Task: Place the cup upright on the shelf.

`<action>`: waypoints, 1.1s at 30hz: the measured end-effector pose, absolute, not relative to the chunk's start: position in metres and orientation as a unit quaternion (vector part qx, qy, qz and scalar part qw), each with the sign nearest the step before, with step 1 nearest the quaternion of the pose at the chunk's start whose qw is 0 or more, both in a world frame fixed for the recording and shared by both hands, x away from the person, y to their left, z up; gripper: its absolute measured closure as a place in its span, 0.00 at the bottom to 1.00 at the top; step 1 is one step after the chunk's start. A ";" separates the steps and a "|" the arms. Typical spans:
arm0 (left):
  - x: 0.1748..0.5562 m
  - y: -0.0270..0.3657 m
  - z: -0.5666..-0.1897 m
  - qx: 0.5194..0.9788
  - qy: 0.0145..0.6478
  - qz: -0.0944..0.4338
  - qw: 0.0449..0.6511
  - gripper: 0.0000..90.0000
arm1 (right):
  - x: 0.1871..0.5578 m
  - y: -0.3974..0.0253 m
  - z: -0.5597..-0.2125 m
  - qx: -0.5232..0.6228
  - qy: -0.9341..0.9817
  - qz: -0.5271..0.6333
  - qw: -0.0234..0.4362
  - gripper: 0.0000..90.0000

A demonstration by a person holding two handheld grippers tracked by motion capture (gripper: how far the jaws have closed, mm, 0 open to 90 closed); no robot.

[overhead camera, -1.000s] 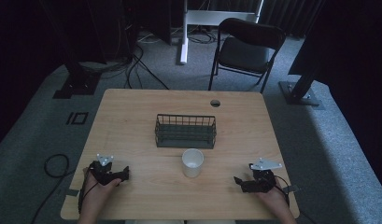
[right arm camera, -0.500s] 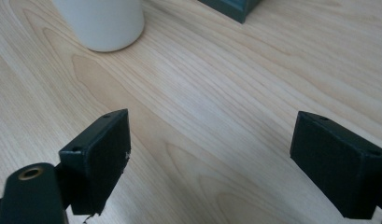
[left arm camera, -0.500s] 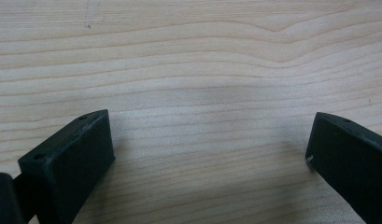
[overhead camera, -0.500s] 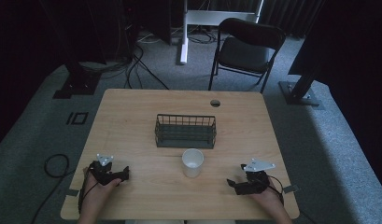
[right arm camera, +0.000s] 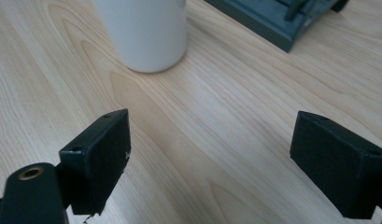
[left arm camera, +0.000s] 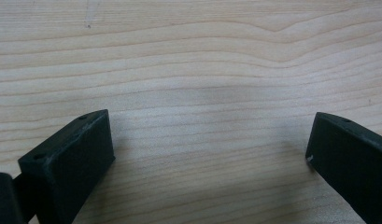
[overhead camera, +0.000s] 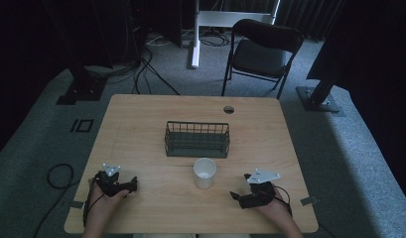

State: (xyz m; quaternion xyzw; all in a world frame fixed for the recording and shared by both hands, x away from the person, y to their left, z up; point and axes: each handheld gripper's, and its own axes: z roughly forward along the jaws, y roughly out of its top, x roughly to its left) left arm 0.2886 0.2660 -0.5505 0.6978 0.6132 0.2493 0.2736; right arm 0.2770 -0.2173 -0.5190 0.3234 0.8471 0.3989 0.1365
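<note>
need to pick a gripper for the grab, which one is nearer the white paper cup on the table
Right. The right gripper sits just off the white paper cup, jaws open towards it. The left gripper rests open farther away, near the wooden table corner.

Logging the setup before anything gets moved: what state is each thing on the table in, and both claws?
White cup: upright, open top, looks empty, standing free in front of the basket.
Wire basket: upright, empty.
Left claw: open, nothing between its jaws, low over the table.
Right claw: open, holding nothing, pointed toward the cup.
</note>
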 end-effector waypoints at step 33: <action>0.289 0.266 -0.550 0.698 0.613 0.249 0.274 0.01 | 0.293 -0.151 -0.514 0.282 0.845 0.435 0.129 0.14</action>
